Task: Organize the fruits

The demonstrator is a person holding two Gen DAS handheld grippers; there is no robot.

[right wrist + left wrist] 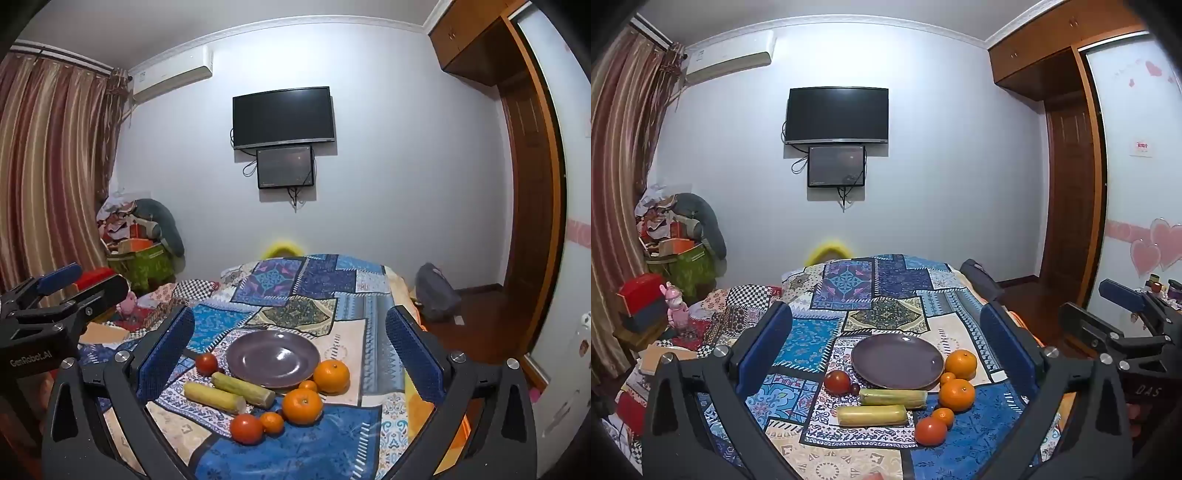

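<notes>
On the patchwork-covered bed (pixel 886 288) | empty plate (pixel 897 360) central | oranges (pixel 956 395) right of it, corn (pixel 871 414) and tomatoes (pixel 930 431) in front | left gripper (pixel 886 350) and right gripper (pixel 291 354) both spread wide, nothing held | advice: lift big oranges first, squeeze gently, centre them on plate.

Two handheld black grippers, blue textured pads.
Left gripper (pixel 886 350) and right gripper (pixel 290 354): angular black frames, silver screws at finger joints; white "GenRobot.AI" lettering on left body, "DAS" on right.
</notes>
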